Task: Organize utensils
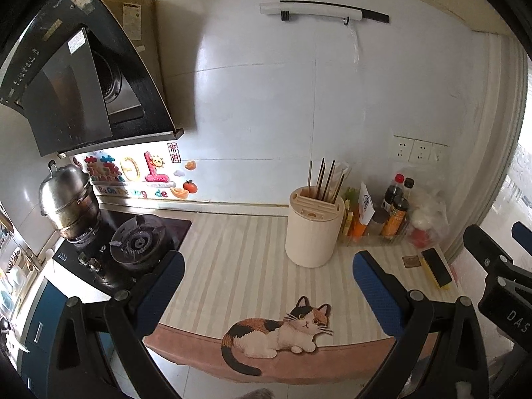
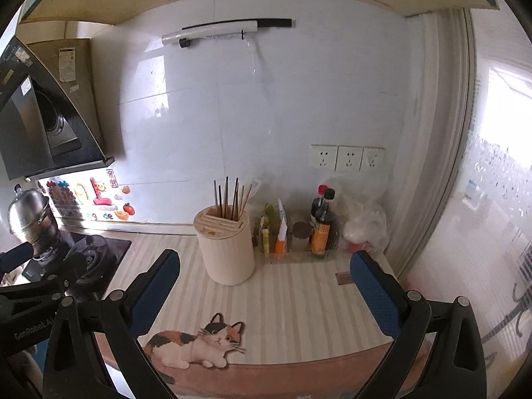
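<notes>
Left wrist view: looking forward and slightly down along its own fingers from the counter's front edge, facing the white tiled wall [image 1: 259, 106]; stove [image 1: 133, 242] sitting at left of frame.

Right wrist view: looking the same way from a spot further right, taking in the frosted window [image 2: 498, 173] at right of frame.

Nearness: both hanging back, the cream utensil holder [image 1: 314, 229] [image 2: 226, 249] sitting mid-frame, well beyond the fingertips.

Shared: utensil holder, cat-print mat [image 1: 232, 259] [image 2: 299, 299], bottles [image 1: 395, 212] [image 2: 321, 229], wall sockets [image 1: 420, 151] [image 2: 347, 158].

Cross-sighting: each view catching the other gripper at its edge.
</notes>
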The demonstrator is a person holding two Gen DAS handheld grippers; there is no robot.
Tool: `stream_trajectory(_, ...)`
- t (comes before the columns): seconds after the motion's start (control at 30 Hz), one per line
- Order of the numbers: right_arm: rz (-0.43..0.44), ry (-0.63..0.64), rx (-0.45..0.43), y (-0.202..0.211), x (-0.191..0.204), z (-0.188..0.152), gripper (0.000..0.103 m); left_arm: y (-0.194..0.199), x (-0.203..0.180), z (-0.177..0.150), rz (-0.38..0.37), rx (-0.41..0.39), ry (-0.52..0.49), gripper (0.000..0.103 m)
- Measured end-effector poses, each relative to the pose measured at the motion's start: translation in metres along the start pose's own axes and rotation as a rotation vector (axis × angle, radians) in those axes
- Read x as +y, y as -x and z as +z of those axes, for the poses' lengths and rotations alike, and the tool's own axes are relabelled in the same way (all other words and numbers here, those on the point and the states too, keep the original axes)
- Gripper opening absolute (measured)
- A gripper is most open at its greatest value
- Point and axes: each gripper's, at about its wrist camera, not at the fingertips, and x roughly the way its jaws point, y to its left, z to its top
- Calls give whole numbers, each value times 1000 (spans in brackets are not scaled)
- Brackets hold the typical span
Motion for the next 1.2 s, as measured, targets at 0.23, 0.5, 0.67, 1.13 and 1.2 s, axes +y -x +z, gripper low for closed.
stream_trajectory(0.23, 9, 16, -2, -8, -8, 5, 103, -1, -8, 0, 12, -2, 6, 103)
stream_trajectory(0.5, 13, 22, 1, -15, -13, 8, 103, -3, -8, 3, 38, -12, 9, 103)
stream_trajectory(0.67, 24, 28, 12, -21, -9, 8, 103, -4, -8, 4, 46, -8, 0, 103)
stream_trajectory(1.13, 33, 27, 27, -28, -4, 4, 103, -7, -10, 3, 47, -8, -13, 103)
stream_trajectory(1.2, 29, 24, 28, -29, -4, 3, 103, -7, -10, 3, 47, -9, -15, 103)
